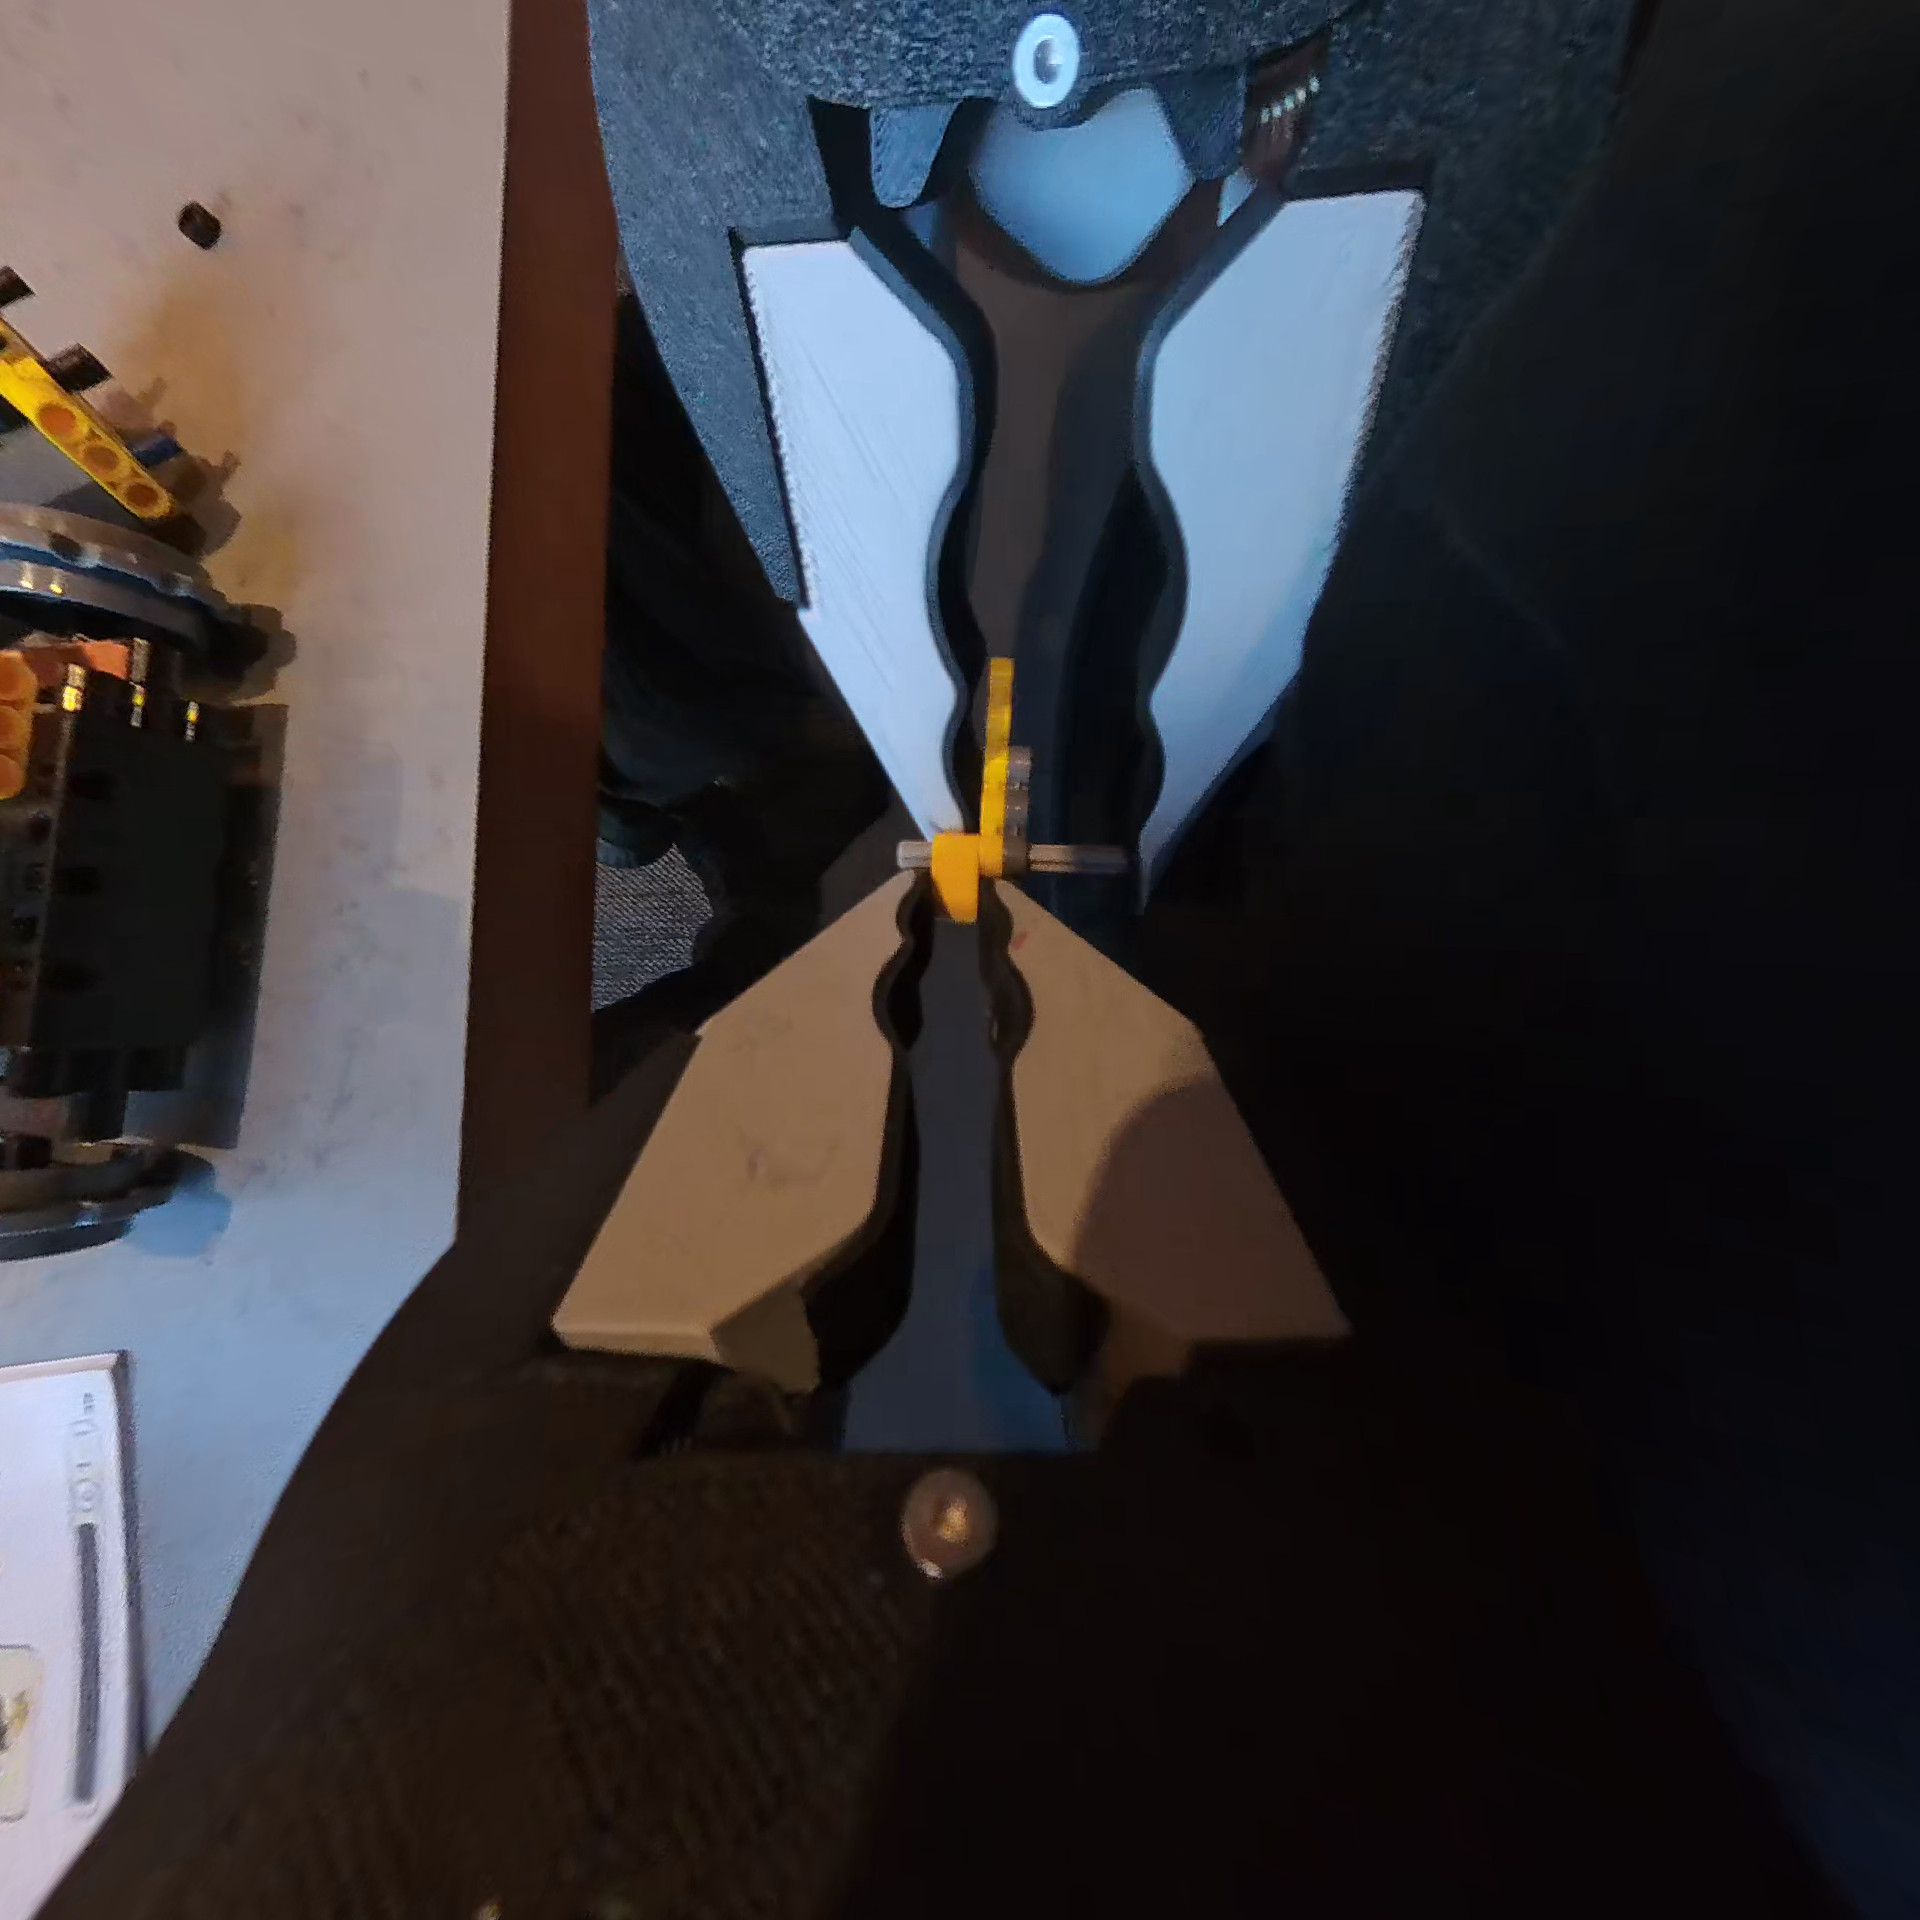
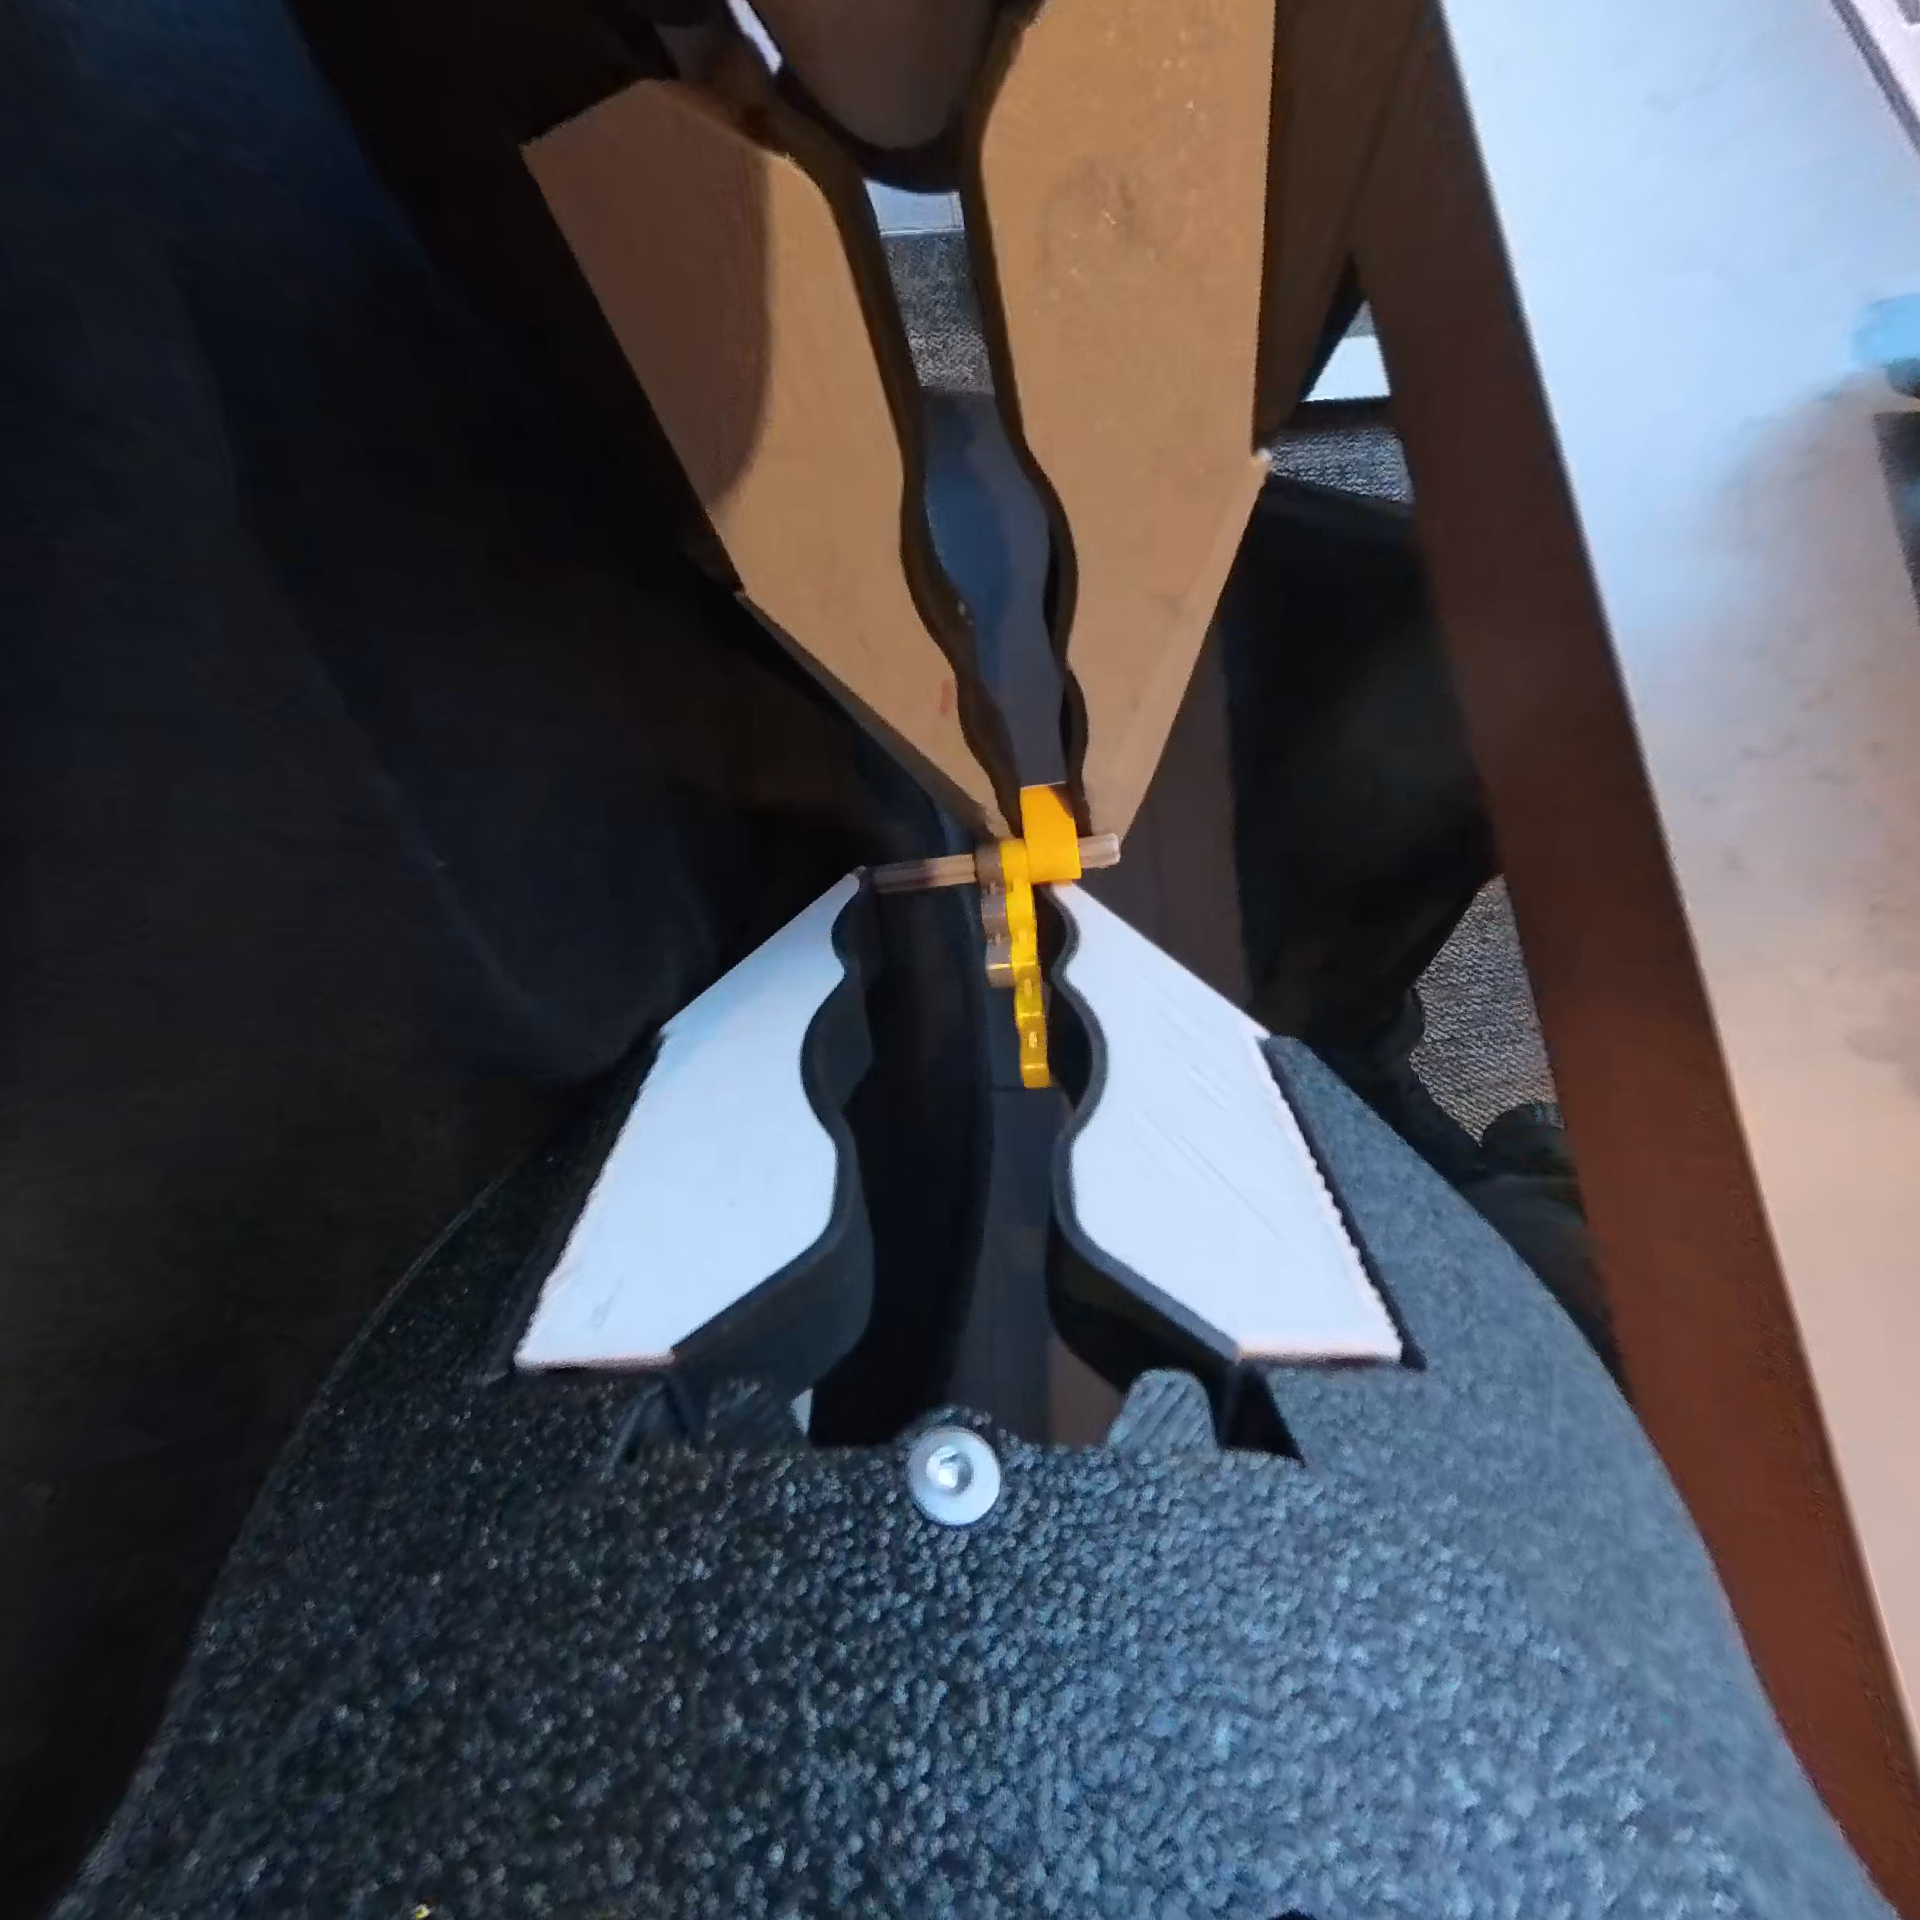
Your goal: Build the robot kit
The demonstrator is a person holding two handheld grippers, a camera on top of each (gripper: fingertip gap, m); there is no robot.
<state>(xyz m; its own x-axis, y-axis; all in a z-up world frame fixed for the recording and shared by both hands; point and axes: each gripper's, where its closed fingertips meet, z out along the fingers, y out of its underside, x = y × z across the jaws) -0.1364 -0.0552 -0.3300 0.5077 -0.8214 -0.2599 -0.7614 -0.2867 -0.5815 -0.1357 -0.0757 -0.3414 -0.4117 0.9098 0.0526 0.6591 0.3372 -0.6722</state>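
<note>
Grey carpet (image 2: 1340,457) lies beneath the work, which hangs in the air off the edge of the white desk (image 1: 312,312). The desk is to the left of your left tongs and to the right of your right tongs.

Findings:
- The left tongs (image 1: 951,904) are clamped by their very tips on a small orange connector (image 1: 956,878).
- A grey axle (image 1: 1081,857) passes crosswise through that connector, directly ahead of both sets of tips.
- A thin yellow beam (image 2: 1029,997) hangs from the axle and runs back between the fingers of the right tongs (image 2: 966,894), close along one of them.
- The right jaws stand partly apart. You cannot tell from either view whether they pinch the beam or the axle, or merely bracket them.
- A black brick model (image 1: 125,883) and a printed sheet (image 1: 62,1558) sit on the desk, well to the left of the left tongs.

Assessment: the left grip is shallow and the connector looks smooth, so it could twist or pop free. Hold both tools on one line, tip facing tip. Apply force only along the axle, never sideways. Squeeze firmly but steadily on the left, since a dropped piece would likely land on the carpet.
</note>
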